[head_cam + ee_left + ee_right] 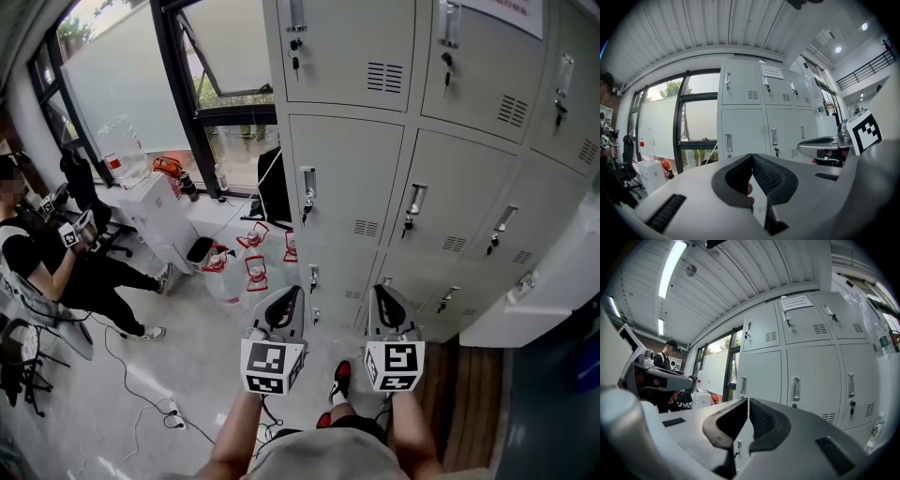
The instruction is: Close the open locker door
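No legible text, notice (795,302) on lockers (806,376) unreadable

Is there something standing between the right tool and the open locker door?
Nothing visible does. The right tool, shut and empty, is held in front of the lockers. The open locker door juts out to its right, with only free space between them.
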